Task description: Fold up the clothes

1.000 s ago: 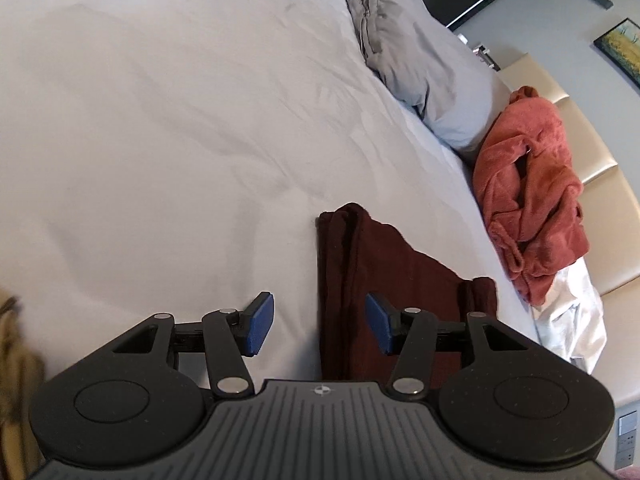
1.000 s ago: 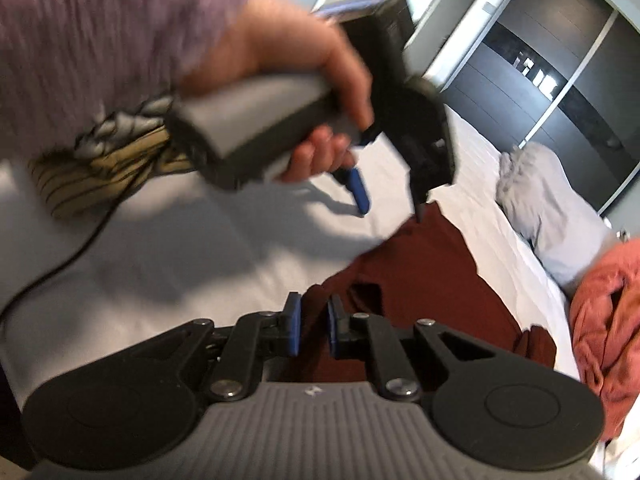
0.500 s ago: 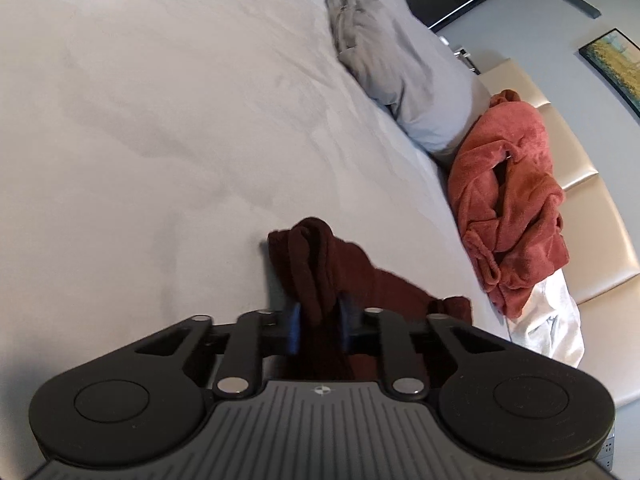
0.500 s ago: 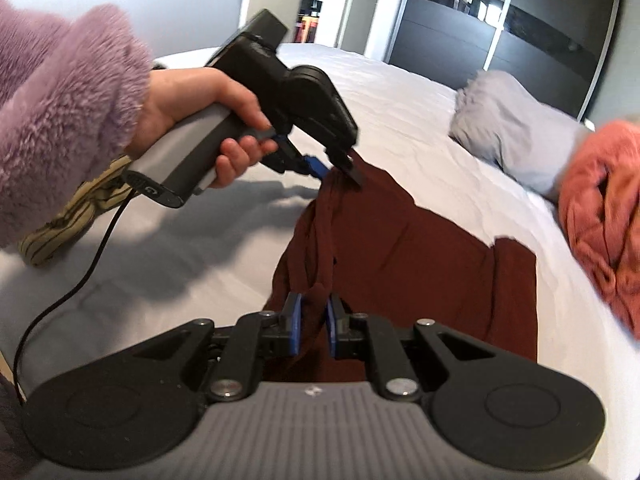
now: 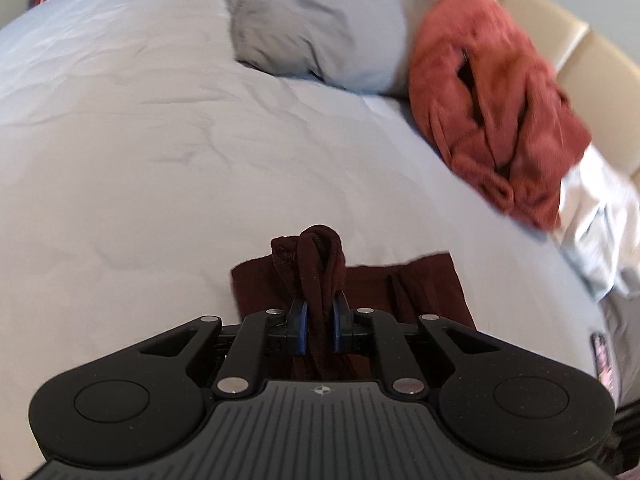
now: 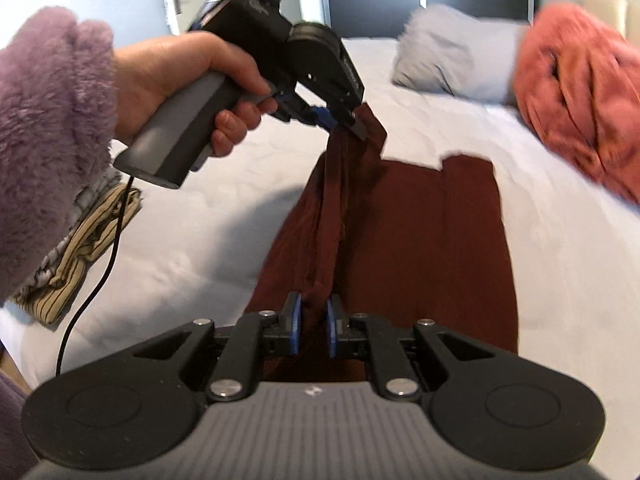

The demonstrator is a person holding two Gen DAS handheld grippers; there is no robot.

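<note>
A dark maroon garment (image 6: 448,240) lies partly flat on the white bed (image 6: 200,216). One long edge of it is lifted and stretched between the two grippers. My right gripper (image 6: 312,310) is shut on the near end of that edge. In the right wrist view a hand in a fluffy purple sleeve (image 6: 48,140) holds the left gripper (image 6: 354,122) at the far end of the edge. In the left wrist view the left gripper (image 5: 319,306) has its jaws closing, pads pressed on a bunched fold of the maroon garment (image 5: 322,248), with the rest of the cloth lying below.
A grey pillow (image 5: 320,28) and a heap of rust-orange robe (image 5: 496,112) sit at the head of the bed by a beige headboard (image 5: 584,44). Crumpled white fabric (image 5: 600,236) lies at the bed's right edge. Striped yellow cloth (image 6: 80,240) and a black cable (image 6: 100,276) lie at the left.
The left gripper went from wide open over the garment's edge to clamped on it. Both grippers then rose and swung sideways, lifting that edge off the bed.
</note>
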